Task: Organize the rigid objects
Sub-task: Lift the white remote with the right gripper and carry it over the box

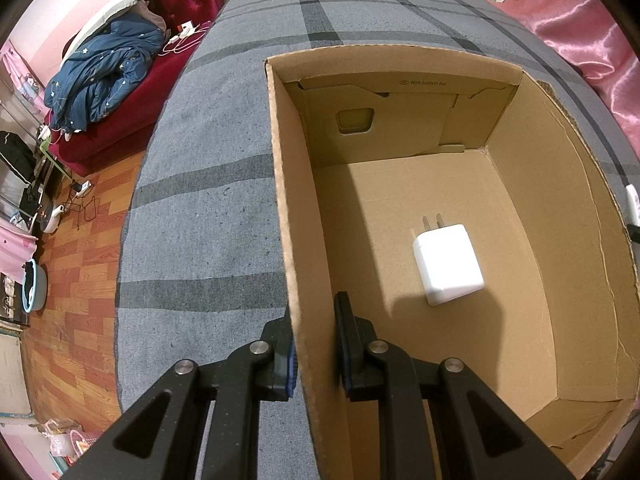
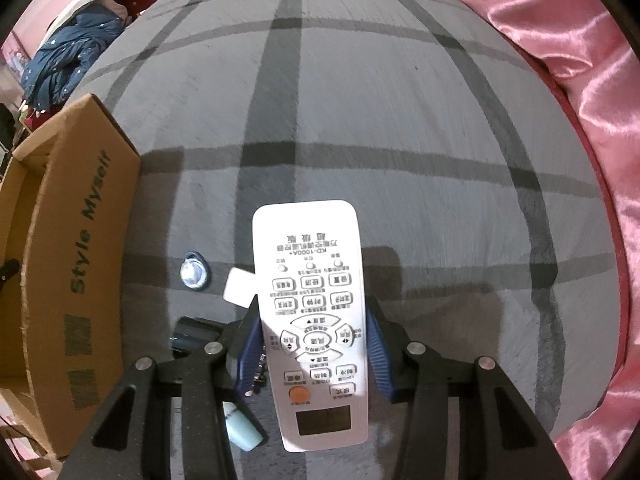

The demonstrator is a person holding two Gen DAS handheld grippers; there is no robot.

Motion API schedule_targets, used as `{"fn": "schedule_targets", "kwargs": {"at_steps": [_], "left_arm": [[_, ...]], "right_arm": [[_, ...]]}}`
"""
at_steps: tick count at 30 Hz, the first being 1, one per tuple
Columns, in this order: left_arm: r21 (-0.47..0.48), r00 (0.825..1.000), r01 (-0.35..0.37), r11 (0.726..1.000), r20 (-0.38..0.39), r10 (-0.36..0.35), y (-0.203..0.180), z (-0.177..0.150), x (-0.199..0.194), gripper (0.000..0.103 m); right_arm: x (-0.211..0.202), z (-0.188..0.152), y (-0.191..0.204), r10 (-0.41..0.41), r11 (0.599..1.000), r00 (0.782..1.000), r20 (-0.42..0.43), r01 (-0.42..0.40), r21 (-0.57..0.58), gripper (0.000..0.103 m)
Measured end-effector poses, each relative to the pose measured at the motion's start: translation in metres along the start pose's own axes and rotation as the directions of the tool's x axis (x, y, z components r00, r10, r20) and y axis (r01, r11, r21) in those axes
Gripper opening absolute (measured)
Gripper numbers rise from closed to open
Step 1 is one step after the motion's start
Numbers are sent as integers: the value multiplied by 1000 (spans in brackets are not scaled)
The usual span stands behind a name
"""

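The white remote control (image 2: 316, 320) is grasped across its width by the right claw (image 2: 314, 344), its blue pads (image 2: 250, 344) pressed to both long edges, and it is held clear of the grey plaid bed (image 2: 400, 140). The left claw (image 1: 314, 354) is clenched on the near left wall of the cardboard box (image 1: 280, 200), one finger outside and one inside, so the box is steadied on the bed.

For the step in hand, the remote is best carried level toward the box, which lies at the left in the right wrist view, and lifted well over the right wall before being lowered. It should be released only once it is low inside, so that it is not dropped onto the contents. The grip on the box wall should be kept until then.

Inside the box a single white plug adapter (image 1: 448, 264) is seen lying flat near the middle of the floor, prongs toward the far wall; ample bare floor is left beside it.

On the bed beside the box, a small clear blue-rimmed object (image 2: 195, 272), a white card (image 2: 240, 286) and a pale blue bottle (image 2: 242, 428) remain outside.
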State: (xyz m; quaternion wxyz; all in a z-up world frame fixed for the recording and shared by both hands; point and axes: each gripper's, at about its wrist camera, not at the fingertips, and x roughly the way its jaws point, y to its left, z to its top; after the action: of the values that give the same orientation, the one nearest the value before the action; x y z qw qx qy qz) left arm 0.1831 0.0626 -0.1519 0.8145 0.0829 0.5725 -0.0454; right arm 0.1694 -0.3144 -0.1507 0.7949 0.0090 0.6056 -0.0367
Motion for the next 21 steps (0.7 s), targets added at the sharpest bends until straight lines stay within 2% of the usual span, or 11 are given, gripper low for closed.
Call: {"fn": "schedule_targets", "kwargs": {"at_steps": [13, 21], "left_arm": [[2, 1000, -2, 1000, -1, 2, -1, 0, 0, 17], [1, 1000, -2, 1000, 0, 2, -1, 0, 0, 17]], "right_arm": [[-40, 24, 37, 13, 998, 999, 34, -11, -67, 50], [-64, 37, 76, 42, 991, 997, 61, -33, -128, 50]]}}
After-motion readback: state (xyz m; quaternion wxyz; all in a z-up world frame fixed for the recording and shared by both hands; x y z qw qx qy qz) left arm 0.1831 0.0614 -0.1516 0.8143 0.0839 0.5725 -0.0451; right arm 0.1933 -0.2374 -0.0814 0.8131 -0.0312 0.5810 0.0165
